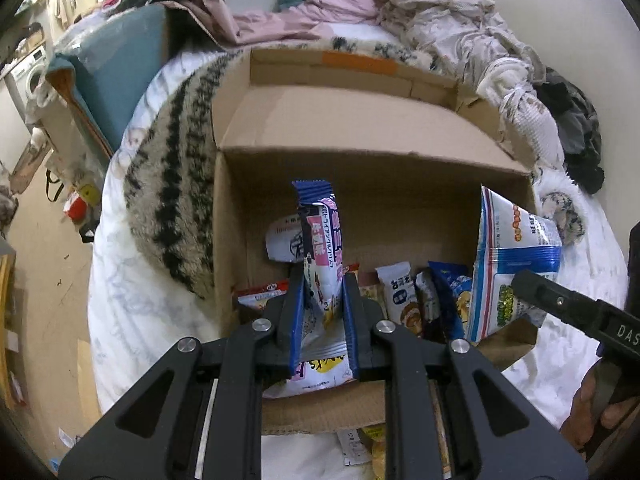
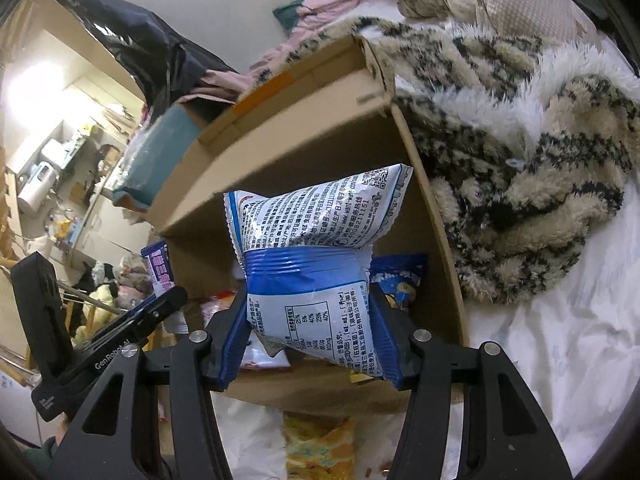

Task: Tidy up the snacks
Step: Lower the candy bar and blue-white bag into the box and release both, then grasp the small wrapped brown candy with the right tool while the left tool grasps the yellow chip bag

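Observation:
An open cardboard box [image 1: 372, 196] [image 2: 432, 216] lies on a bed, with several snack packets [image 1: 404, 292] along its floor. My left gripper [image 1: 322, 280] is shut on a slim white packet with a pink label and a blue top [image 1: 318, 232], held upright over the box's near edge. My right gripper [image 2: 308, 308] is shut on a puffy white and blue snack bag [image 2: 316, 240] [image 1: 512, 264], held over the box's right side. In the left wrist view a right gripper finger [image 1: 556, 300] enters from the right. The left gripper [image 2: 160, 304] shows at the left of the right wrist view.
A striped fuzzy blanket [image 1: 172, 184] [image 2: 520, 184] wraps the box's left and far sides. Crumpled clothes [image 1: 432, 20] pile up behind it. Yellow packets [image 2: 320, 440] [image 1: 372, 448] lie on the white sheet [image 2: 552, 340] in front of the box. A teal box [image 1: 108, 88] stands at the left.

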Available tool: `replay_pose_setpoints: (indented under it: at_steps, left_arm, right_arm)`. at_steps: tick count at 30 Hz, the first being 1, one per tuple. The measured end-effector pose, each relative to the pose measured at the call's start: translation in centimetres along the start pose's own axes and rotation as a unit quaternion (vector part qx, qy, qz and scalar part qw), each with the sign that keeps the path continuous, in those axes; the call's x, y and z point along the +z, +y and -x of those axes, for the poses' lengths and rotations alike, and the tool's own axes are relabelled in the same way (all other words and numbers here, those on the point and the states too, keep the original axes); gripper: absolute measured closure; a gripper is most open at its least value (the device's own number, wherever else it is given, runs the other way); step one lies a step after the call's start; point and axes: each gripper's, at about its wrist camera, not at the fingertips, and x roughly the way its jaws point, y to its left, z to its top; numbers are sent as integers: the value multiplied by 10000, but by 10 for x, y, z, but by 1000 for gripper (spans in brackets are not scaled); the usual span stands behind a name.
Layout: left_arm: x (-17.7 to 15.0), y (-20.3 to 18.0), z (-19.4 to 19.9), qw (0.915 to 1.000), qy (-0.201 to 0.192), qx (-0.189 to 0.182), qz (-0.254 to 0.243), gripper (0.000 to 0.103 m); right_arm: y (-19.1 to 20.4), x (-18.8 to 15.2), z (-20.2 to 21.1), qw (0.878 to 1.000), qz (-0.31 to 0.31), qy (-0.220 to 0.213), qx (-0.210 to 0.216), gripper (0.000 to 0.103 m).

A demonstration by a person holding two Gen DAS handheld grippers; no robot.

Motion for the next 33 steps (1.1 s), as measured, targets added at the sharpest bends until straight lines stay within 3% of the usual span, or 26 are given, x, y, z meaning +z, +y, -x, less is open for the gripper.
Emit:
replay_pose_setpoints:
  at_steps: [7,17,18,21,24,27,33]
  left_arm:
    - [-5,2,-5,9999,80,62,-9,88]
    - [-4,1,-1,9999,-36,163,-26,85]
    - [-5,1,0,9997,-103,205,-37,83]
    - [-5,1,3,9996,-157,219,-47,60]
    - [-6,-1,8,9993,-279,249,-96,45]
    - [-6,-3,13,9991,-334,219,-125,20]
    - [-7,3,17,9992,-370,169,10,17]
  right_arm:
    - [4,-3,-7,9994,69,89,-335,43]
    - [-1,-2,-8,9995,-78,75,-304,37]
    - [-2,-2,-7,9995,-84,55,-297,34]
    - [-1,-2,-5,9997,-73,45,-211,30]
    - [-1,-2,-2,9997,-81,14,-236,18]
    - [-1,-3,0,9997,-96,0,-226,16]
    - [3,-2,4,9998,-90,-8,-172,16]
